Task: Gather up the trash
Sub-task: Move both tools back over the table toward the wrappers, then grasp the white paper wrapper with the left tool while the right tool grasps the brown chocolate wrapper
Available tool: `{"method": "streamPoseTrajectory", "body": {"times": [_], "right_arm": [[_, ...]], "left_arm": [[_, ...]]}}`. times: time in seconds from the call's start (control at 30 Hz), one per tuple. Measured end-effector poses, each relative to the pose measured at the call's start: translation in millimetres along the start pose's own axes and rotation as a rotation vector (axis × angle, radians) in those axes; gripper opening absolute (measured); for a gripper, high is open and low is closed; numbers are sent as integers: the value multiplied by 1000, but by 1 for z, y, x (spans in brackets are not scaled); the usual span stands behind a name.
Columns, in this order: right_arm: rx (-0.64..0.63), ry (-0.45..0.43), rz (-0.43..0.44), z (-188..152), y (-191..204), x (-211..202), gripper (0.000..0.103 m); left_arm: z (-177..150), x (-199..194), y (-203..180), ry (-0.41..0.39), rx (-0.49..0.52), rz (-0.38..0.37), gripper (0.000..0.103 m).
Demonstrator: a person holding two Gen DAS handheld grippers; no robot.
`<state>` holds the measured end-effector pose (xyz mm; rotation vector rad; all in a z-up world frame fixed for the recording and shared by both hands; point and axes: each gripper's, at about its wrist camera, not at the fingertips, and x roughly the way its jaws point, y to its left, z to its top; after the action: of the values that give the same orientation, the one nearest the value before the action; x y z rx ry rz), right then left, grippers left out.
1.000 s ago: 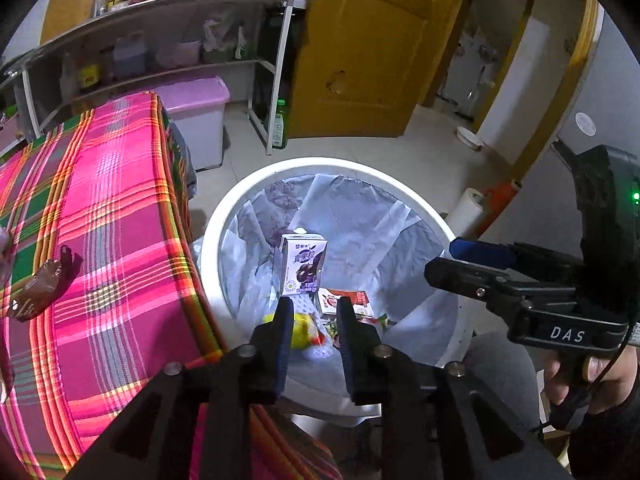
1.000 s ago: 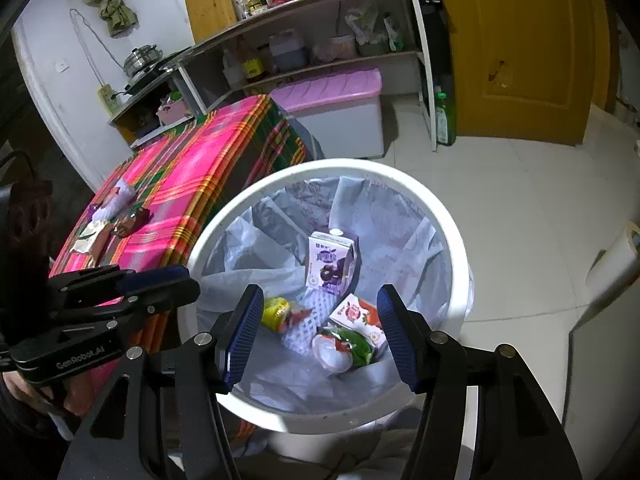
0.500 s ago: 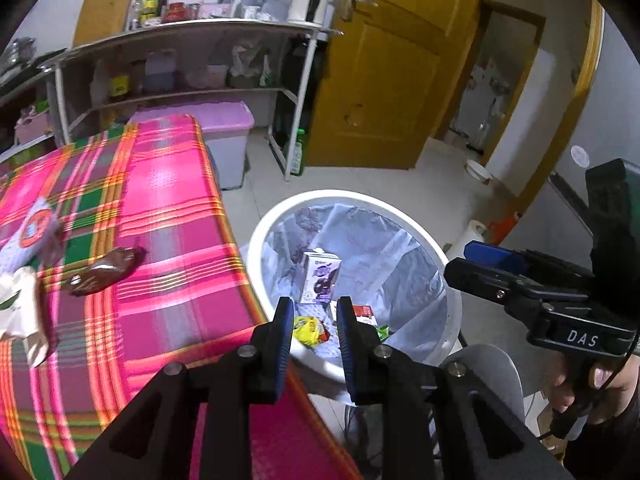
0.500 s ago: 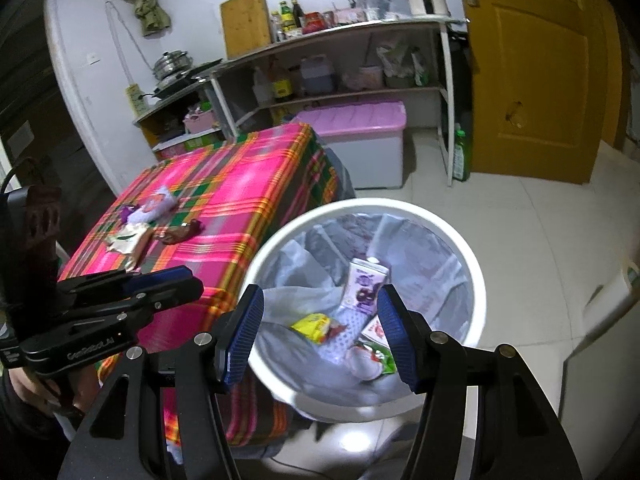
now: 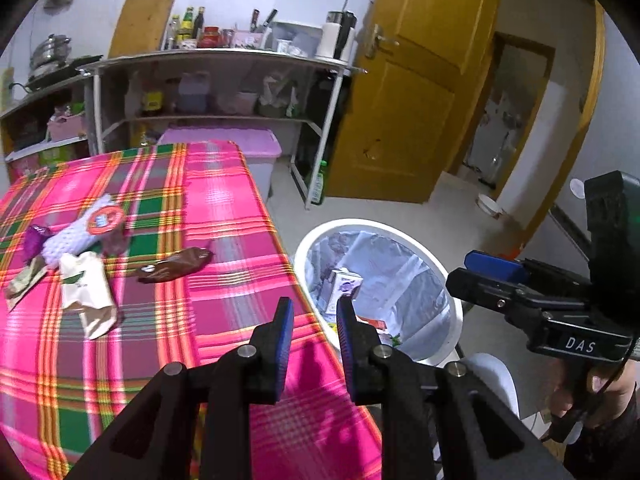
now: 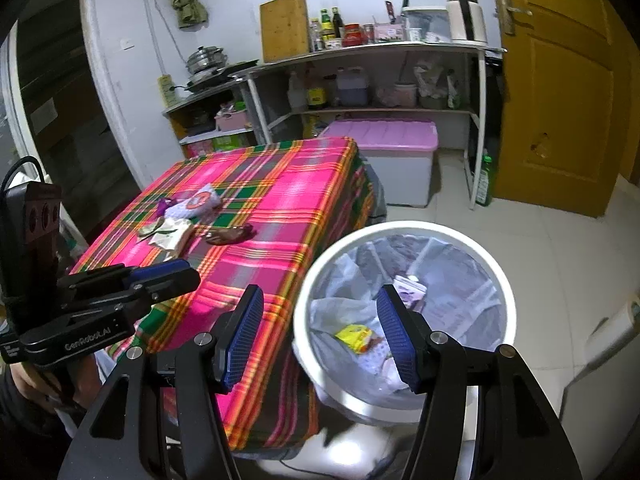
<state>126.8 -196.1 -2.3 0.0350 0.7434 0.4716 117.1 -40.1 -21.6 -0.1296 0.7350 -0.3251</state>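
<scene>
Litter cluster (image 5: 76,264): seen on the checked tablecloth (image 5: 224,216), ahead and left of both tools.
Brown wrapper (image 5: 174,266): long axis lies left-right; nearest piece to the fingers.
Left gripper (image 5: 313,320): narrowly parted, nothing held; judged the nearer tool.
Right gripper (image 6: 318,338): spread wide, nothing grasped.
Bin (image 6: 404,232): stands beside the table's right edge, some rubbish inside.
</scene>
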Motion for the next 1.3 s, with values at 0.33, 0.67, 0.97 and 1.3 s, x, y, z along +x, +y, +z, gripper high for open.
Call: {"method": "streamPoseTrajectory", "body": {"times": [0.33,0.67,0.97,1.3], "right_arm": [[-45,6,51,1,23,6,60],[-71,36,105,-1,43,23,60],[-104,51,129,4,56,38,60],[-127,77,136,8,62,59,60]], "left_arm": [[-12,-31,26,-56,-52,75,22],[-24,-51,70,-80,-140,181,22],[-30,-51,106,-65,-209,244,27],[-22,-32,131,-50,-262,262,38]]}}
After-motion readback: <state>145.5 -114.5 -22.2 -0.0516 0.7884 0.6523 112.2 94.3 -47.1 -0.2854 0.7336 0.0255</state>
